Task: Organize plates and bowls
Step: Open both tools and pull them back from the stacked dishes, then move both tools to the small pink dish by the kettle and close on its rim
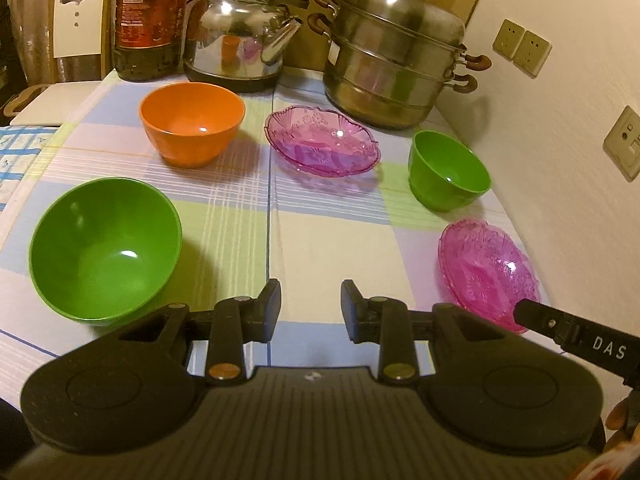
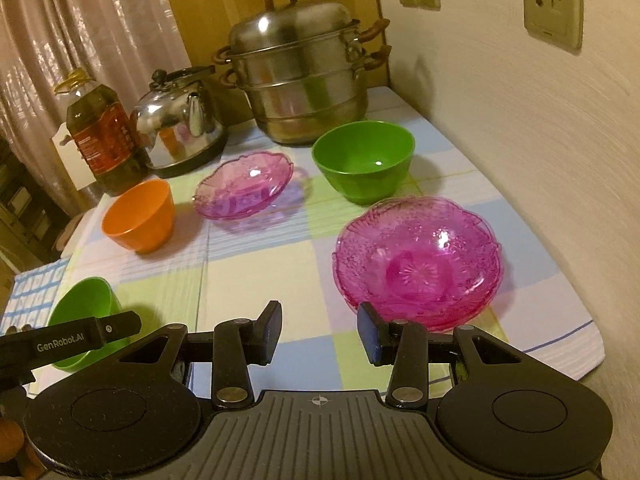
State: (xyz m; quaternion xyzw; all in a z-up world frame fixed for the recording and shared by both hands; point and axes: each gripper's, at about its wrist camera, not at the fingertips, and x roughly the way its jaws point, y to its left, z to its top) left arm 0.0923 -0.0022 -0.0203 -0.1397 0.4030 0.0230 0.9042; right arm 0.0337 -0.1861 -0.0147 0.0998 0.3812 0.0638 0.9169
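Hovering low over the checked tablecloth [image 1: 320, 240], the left gripper [image 1: 311, 310] and right gripper [image 2: 319, 330] both stand wide apart, holding nothing. 2 green bowls sit at opposite sides: near-left bowl [image 1: 105, 254], far-right bowl [image 1: 448, 170]. An orange bowl [image 1: 192, 122] rests beside a pink glass plate [image 1: 323, 140]; another pink plate [image 2: 418, 260] lies just ahead of the right gripper.
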